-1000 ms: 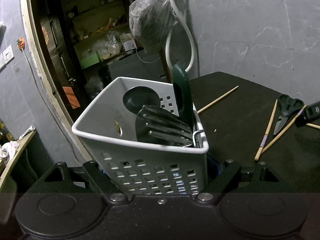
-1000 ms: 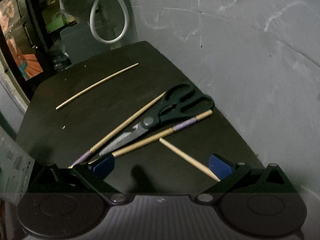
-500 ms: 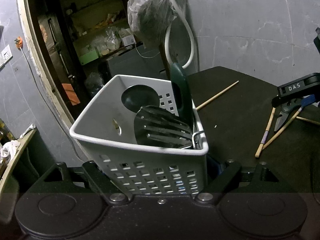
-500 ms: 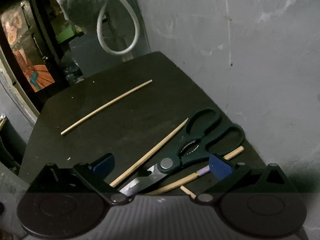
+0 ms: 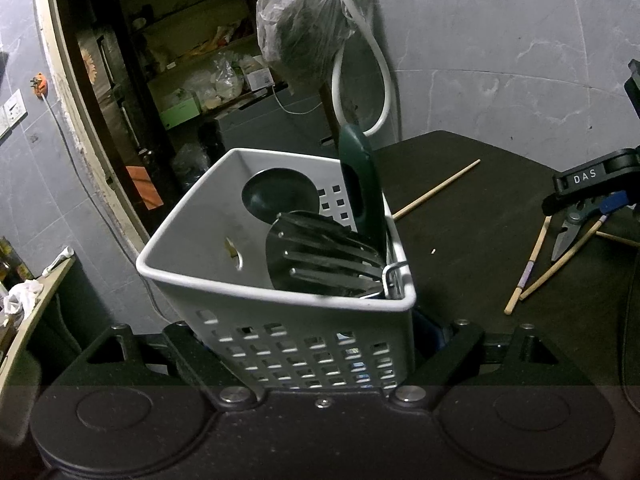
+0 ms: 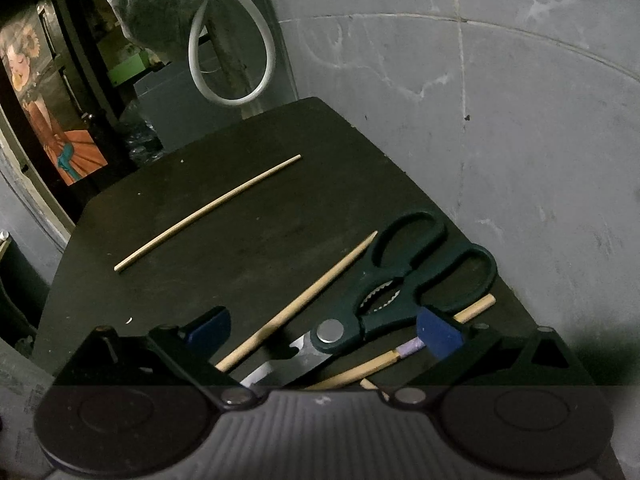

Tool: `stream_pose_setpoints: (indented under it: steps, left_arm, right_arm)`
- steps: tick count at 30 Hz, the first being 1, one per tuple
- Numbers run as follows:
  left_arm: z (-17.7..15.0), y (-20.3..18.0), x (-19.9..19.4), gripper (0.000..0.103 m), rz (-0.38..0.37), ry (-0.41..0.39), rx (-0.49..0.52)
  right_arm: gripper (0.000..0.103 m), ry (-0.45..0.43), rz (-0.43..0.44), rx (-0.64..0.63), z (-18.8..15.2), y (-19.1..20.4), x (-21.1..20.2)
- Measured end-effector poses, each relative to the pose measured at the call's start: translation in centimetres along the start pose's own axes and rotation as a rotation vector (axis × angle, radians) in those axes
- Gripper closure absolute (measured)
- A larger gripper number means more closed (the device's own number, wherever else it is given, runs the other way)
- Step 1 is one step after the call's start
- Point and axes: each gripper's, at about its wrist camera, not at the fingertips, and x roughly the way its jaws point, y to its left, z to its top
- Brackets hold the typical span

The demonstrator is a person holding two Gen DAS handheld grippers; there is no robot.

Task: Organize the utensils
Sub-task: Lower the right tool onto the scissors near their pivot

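- I was working two hand-held grippers over a dark desk [image 6: 248,216] set against a grey wall, sorting loose utensils into a white perforated basket [image 5: 224,248].
- My left gripper [image 5: 316,356] had the basket between its jaws, low on the near wall. The jaws were opening at that moment; I could not see either pad clearly enough to say whether they pressed on the plastic.
- The basket already held a dark ladle [image 5: 280,196], a black slotted spatula [image 5: 320,256] and a green-handled tool [image 5: 360,184] standing against the right wall, with a metal loop hooked at the front corner.
- My right gripper [image 6: 324,328] hung low over the black-handled scissors [image 6: 404,280], its blue-padded jaws standing apart, one on each side of the pivot and not touching it.
- The scissors lay on the desk's right side among wooden chopsticks: one chopstick [image 6: 296,304] beside the blades, a purple-banded chopstick [image 6: 408,348] under the handles, and a lone chopstick [image 6: 208,212] well apart, further back.
- I judged the step in hand to be picking up the scissors, with several utensils yet to be collected.
- The next move called for lowering the jaws squarely around the pivot area and closing without catching the neighbouring chopsticks, then carrying the scissors left to the basket.
- The risk I saw was pinching a chopstick along with the scissors.
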Motion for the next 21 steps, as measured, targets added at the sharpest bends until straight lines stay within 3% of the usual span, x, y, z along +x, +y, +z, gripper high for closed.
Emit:
stream_pose_setpoints:
  steps: [21]
  left_arm:
    - [0.0, 0.0, 0.0, 0.014, 0.0, 0.0, -0.001]
  right_arm:
    - [0.01, -0.001, -0.026, -0.018, -1.0, 0.4, -0.2]
